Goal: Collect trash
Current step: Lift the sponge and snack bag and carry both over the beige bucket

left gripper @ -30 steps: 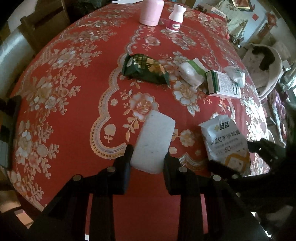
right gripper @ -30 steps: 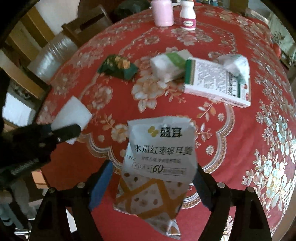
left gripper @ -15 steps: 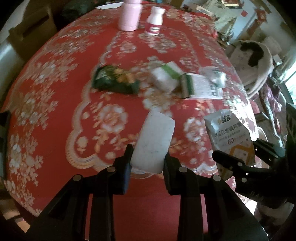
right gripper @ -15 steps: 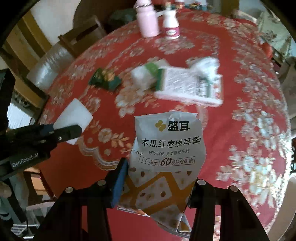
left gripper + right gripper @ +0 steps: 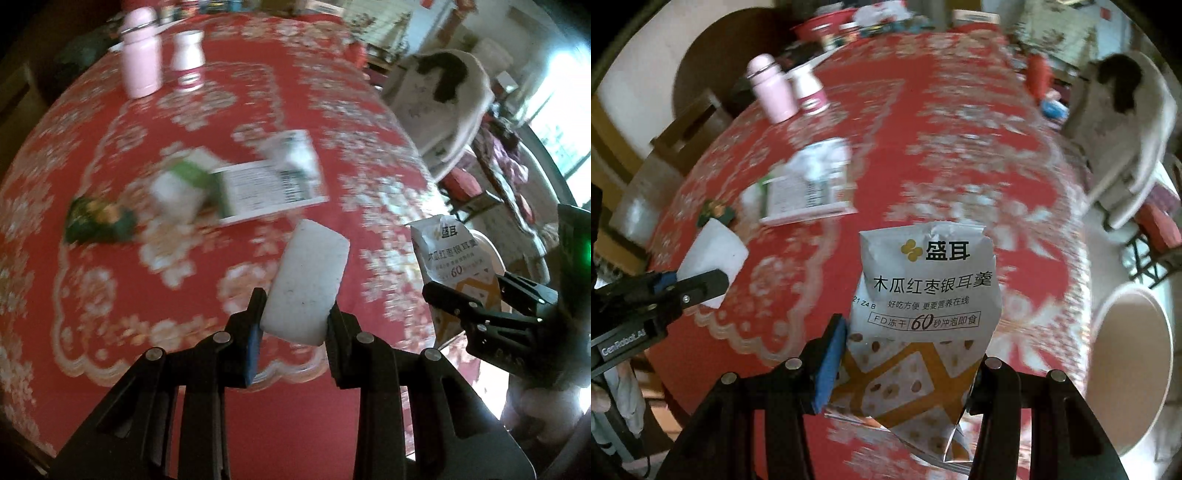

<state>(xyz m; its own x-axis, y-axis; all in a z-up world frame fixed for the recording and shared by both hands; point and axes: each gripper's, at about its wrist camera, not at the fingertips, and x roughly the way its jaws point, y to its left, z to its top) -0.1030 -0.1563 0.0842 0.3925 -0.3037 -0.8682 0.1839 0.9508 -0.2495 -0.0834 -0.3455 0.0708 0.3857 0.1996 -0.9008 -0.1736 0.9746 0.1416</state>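
My left gripper (image 5: 293,306) is shut on a white foam block (image 5: 308,280), held tilted above the red floral tablecloth (image 5: 314,110). My right gripper (image 5: 910,347) is shut on a white snack pouch (image 5: 931,280) with printed text and an orange pattern, its sides pinched between the pads. In the left wrist view the right gripper (image 5: 476,295) carries the pouch (image 5: 448,251) at the table's right edge. In the right wrist view the left gripper (image 5: 701,280) and its block (image 5: 713,247) are at the left. Both items are off the table.
On the cloth lie a green wrapper (image 5: 98,221), a white-and-green packet (image 5: 181,188) and a white printed box (image 5: 269,184). A pink bottle (image 5: 140,70) and a white bottle (image 5: 188,59) stand at the back. A beige round bin (image 5: 1126,369) sits beside the table, right of a draped chair (image 5: 1126,122).
The right jaws have closed onto the pouch. Both grippers have moved right and lifted with their items, and the beige bin has come into the right wrist view.
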